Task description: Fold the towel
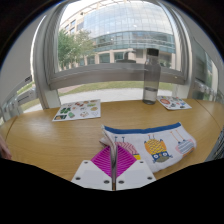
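A white towel (pixel 158 143) with a blue border and cartoon prints lies on the wooden table (pixel 50 140), just ahead of my fingers and to their right. My gripper (pixel 114 158) is shut, with the two pink pads pressed together on a thin edge of the towel (pixel 118 148) that rises between them. The rest of the towel lies partly folded in layers on the table.
A tall clear bottle (pixel 151 78) stands at the far side of the table by the window. A printed sheet (pixel 78 110) lies at the far left and another (pixel 174 103) at the far right. Bare table lies left of the towel.
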### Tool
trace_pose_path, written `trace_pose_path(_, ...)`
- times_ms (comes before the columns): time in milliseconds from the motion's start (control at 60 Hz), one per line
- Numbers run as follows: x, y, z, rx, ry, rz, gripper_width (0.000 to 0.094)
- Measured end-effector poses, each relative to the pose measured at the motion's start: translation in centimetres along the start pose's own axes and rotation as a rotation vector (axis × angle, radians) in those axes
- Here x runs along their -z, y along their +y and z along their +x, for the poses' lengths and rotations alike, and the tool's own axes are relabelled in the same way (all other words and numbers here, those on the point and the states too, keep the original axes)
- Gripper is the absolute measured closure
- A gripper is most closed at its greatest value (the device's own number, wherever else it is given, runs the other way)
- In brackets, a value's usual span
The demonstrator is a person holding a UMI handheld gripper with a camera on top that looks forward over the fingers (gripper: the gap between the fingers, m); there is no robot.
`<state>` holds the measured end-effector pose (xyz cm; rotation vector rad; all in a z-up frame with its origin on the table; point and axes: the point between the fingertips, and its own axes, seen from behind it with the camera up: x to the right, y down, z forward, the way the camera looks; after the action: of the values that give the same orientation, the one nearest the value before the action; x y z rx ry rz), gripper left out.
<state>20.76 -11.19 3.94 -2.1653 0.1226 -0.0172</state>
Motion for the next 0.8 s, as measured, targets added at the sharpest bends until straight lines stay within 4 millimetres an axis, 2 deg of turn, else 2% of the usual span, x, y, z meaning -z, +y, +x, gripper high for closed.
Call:
trace_pose_path(67, 0.7, -0.1, 1.8, -0.051, -0.036, -0.014, 0.0908)
trace_pose_path(83, 1.1, -0.3, 3.3, -0.062, -0.045, -0.019, 0.0908)
trace_pose_path(100, 0.6, -0.5, 0.8, -0.072, -0.056, -0.023, 0.0908)
trace_pose_path(200, 2.4, -2.4, 4.1, -0.106, -0.124, -0.022, 0.0909)
trace_pose_path(217, 2.2, -2.8, 1.4, -0.110, -0.130, -0.016, 0.0908)
trace_pose_path(300, 4.6, -6.8, 5.5, -0.107, -0.166, 0.032, 0.0908)
trace_pose_path(317, 4.6, -6.9, 3.6, -0.106, -0.166, 0.042, 0.0909)
trace_pose_path(400, 7.0, -11.4, 9.9, -0.074, -0.155, 0.083, 0.0908)
trace_pose_path(417, 7.3, -11.8, 10.8, -0.068, -0.152, 0.092, 0.0908)
trace_pose_path(433, 6.7, -10.7, 9.2, -0.060, -0.143, 0.095, 0.0909)
trace_pose_path(517, 8.0, -13.1, 16.2, -0.028, -0.113, 0.105, 0.0908)
trace_pose_path(533, 7.2, -11.8, 15.4, -0.025, -0.106, 0.108, 0.0908)
trace_pose_path(583, 7.0, -11.3, 19.9, -0.012, -0.086, 0.096, 0.0908)
trace_pose_path(633, 6.1, -10.0, 24.5, -0.003, -0.065, 0.069, 0.0892)
trace_pose_path(650, 6.8, -11.4, 25.6, 0.002, -0.057, 0.065, 0.0881)
trace_pose_path(667, 5.5, -9.5, 23.9, 0.007, -0.043, 0.061, 0.0866)
trace_pose_path(683, 5.2, -8.9, 25.3, 0.012, -0.033, 0.057, 0.0843)
trace_pose_path(750, 3.6, -6.8, 31.0, 0.036, 0.012, 0.046, 0.0671)
trace_pose_path(767, 3.9, -7.6, 32.5, 0.045, 0.023, 0.039, 0.0614)
trace_pose_path(783, 3.2, -7.2, 31.4, 0.055, 0.042, 0.039, 0.0559)
trace_pose_path(800, 2.9, -6.8, 32.8, 0.066, 0.060, 0.037, 0.0504)
